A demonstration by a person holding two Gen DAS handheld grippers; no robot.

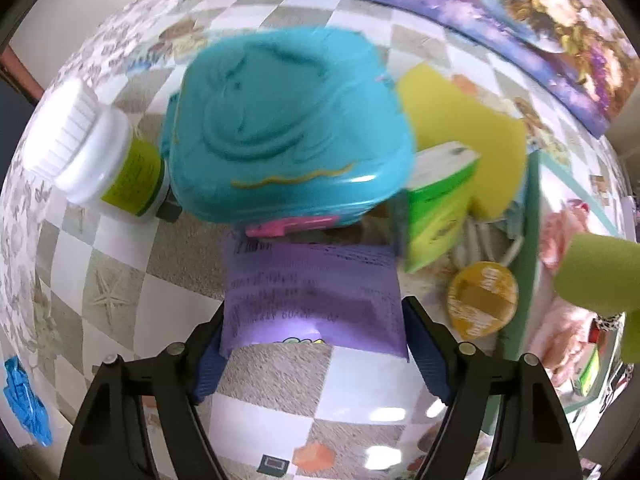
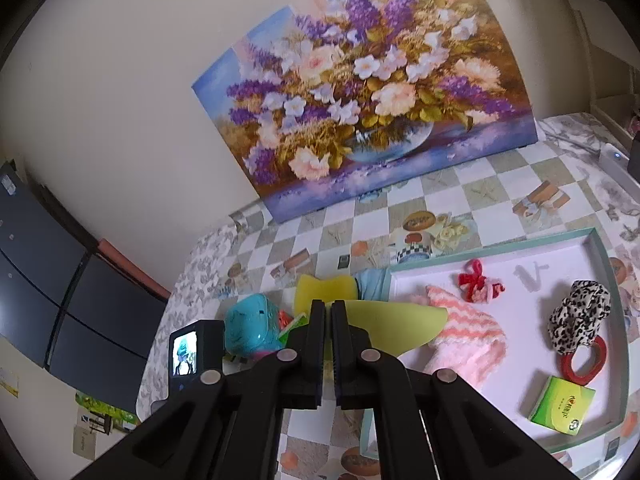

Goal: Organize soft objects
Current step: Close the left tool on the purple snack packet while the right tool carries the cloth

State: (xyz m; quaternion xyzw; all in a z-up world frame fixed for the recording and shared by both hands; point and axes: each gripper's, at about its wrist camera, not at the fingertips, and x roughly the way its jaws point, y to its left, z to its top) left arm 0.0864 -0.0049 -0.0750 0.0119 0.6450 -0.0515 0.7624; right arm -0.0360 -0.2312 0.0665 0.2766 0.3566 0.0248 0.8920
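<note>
i see the worktop (image 1: 120, 264) with its checked cloth under my left tool (image 1: 312, 344), which looks straight down on it. the big turquoise plastic case (image 1: 288, 128) lies just ahead of this tool, and to the right of the tool begins the green-rimmed tray (image 2: 600, 248), where soft things are already collected: a pink knitted cloth (image 2: 468, 332), a leopard scrunchie (image 2: 580, 312) and a green tissue pack (image 2: 562, 404).

the thing that matters now is the purple soft packet (image 1: 316, 288). it lies directly between the two pads of the left tool, with its long side running from one pad to the other, so the jaws span it across its width. the pads stand at its two edges; the left one looks in contact, but i cannot tell if they press already, so i judge it as not yet grasped. the left hand is clearly the nearer one for this packet.

my right tool (image 2: 328, 312) is clenched on a thin yellow-green sheet (image 2: 392, 320), which sticks out to the right of its tips, above the near edge of the tray.

the next move, i think, is to close on the packet and carry it right, to the tray.
</note>
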